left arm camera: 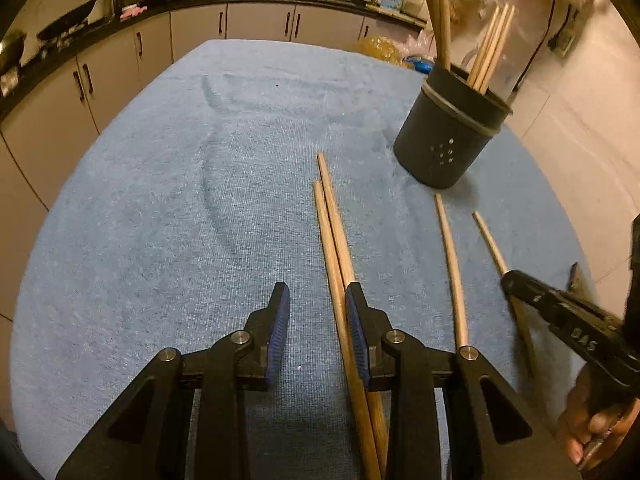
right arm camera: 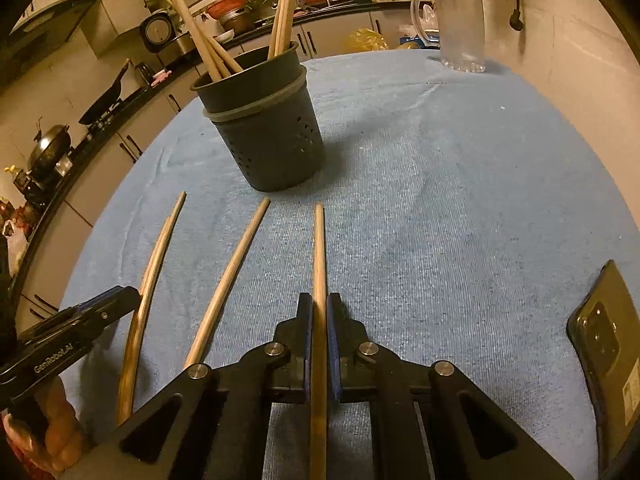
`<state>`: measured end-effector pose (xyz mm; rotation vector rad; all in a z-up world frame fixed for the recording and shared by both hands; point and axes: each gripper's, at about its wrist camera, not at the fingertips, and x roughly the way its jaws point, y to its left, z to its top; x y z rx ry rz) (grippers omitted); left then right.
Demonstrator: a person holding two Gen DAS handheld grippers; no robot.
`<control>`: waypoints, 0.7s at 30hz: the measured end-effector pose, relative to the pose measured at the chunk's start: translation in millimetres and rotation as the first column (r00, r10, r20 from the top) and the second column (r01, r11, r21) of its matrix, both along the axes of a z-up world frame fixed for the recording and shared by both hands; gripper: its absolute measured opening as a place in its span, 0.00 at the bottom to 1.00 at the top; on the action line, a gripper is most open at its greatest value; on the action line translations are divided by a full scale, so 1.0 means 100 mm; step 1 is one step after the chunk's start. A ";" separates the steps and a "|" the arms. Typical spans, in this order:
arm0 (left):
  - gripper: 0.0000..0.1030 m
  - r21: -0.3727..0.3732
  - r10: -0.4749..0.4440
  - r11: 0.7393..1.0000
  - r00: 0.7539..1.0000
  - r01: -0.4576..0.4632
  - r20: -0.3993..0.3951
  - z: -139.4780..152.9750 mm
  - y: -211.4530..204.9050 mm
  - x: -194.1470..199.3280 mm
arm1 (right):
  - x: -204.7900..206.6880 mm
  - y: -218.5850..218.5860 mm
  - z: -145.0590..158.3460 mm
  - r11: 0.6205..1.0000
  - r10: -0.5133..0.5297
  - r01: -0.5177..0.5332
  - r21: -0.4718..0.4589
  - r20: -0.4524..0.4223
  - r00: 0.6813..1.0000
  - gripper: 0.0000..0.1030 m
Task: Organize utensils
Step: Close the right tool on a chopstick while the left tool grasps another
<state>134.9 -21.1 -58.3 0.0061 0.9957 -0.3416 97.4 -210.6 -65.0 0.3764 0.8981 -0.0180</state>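
Right fingers (right arm camera: 304, 332) clamp chopstick (right arm camera: 319, 248) pointing toward holder (right arm camera: 268, 140).

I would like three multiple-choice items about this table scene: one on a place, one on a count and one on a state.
1. Where does the utensil holder stand?
A on the floor
B on the blue towel, beyond the loose chopsticks' far tips
C on the kitchen counter

2. How many loose chopsticks show on the towel in the left wrist view?
A four
B two
C seven

3. The right gripper jaws are:
A wide open, empty
B shut on a spoon
C shut on a chopstick

Key: 1 B, the holder sits on the towel past their tips; 2 A, a pair plus two singles; 3 C, both pads press the stick.
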 end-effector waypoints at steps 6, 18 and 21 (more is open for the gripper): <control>0.23 0.004 0.008 1.000 0.999 -0.007 -0.054 0.00 -0.02 0.09 | -0.05 0.00 0.00 1.000 0.005 -0.005 0.018 0.004 1.000 0.08; 0.13 0.106 0.004 0.994 0.995 0.007 -0.098 0.01 -0.15 0.27 | 0.07 0.09 0.05 0.995 0.050 -0.054 -0.079 -0.059 0.997 0.08; 0.13 0.106 0.007 0.994 0.993 0.006 -0.119 0.02 -0.17 0.37 | 0.19 0.10 0.07 0.991 0.056 -0.068 -0.118 -0.100 0.993 0.08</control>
